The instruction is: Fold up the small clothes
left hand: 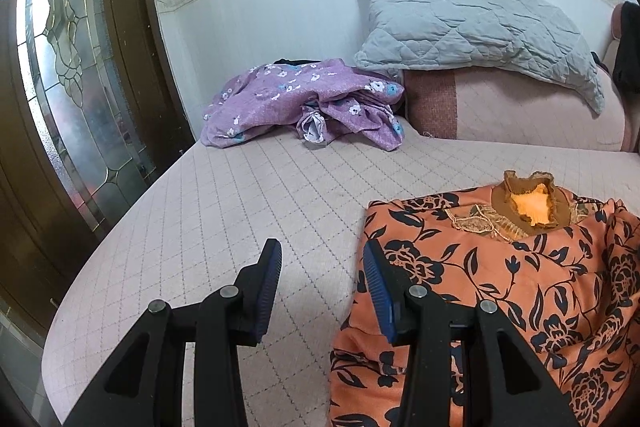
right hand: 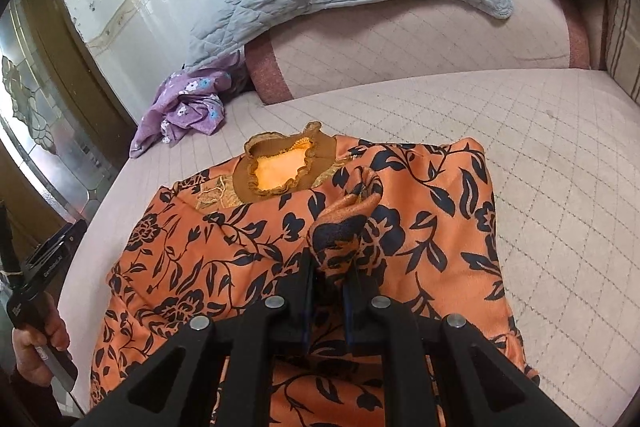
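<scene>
The left tool (left hand: 322, 259) hangs with its blue-padded jaws wide apart and holding nothing, over the quilted pale-pink bed (left hand: 224, 211), just beside the left edge of the orange top printed with black flowers (left hand: 500, 267), which lies at its 3 o'clock. A crumpled purple floral garment (left hand: 304, 103) sits at 12 o'clock by the wall. The right tool (right hand: 329, 269) pinches a raised fold of the orange top's fabric, its brown ruffled collar (right hand: 280, 167) at 11 o'clock.
</scene>
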`<state>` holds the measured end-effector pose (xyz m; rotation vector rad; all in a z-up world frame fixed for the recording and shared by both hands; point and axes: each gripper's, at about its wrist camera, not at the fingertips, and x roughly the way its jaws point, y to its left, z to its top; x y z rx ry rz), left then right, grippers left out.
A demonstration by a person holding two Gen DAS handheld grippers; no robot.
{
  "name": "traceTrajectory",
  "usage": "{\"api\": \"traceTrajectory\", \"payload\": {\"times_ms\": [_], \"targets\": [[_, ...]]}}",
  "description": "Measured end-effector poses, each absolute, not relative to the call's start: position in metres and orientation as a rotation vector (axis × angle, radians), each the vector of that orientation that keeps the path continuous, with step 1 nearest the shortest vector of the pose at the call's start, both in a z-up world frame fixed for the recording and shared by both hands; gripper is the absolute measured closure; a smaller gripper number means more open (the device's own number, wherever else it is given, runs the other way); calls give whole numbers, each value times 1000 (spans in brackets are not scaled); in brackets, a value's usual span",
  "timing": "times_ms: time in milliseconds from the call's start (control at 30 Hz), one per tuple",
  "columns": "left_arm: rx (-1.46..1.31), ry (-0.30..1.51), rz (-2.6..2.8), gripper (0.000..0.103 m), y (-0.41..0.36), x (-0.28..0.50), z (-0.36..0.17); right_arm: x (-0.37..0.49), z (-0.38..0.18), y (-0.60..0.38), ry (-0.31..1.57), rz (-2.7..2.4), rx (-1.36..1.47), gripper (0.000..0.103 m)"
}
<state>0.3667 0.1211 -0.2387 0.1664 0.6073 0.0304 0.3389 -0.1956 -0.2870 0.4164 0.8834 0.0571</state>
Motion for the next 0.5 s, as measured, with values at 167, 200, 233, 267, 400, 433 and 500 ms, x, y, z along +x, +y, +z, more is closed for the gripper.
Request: {"api": "traceTrajectory", "payload": {"times_ms": [167,200,233,267,400,433,500], "targets": [[166,605,32,58,121,366,-238,334,-287,-196,903,54,428,91],[166,605,33,58,121,366,-238,334,-287,-197,906,54,429,91],[166,606,32,58,121,366,-238,333,-287,-197,910,55,430,91],[166,607,32,58,121,366,-239,333,-287,-197,913,55,429,91],[172,607,33,58,119,367,-239,335,-287,-196,948,52,409,91],[174,609,33,58,119,367,-240,336,-289,-196,981,57,399,91],[180,612,34,58,118,367,-241,337,-293,-198,1045,65,384,89]]}}
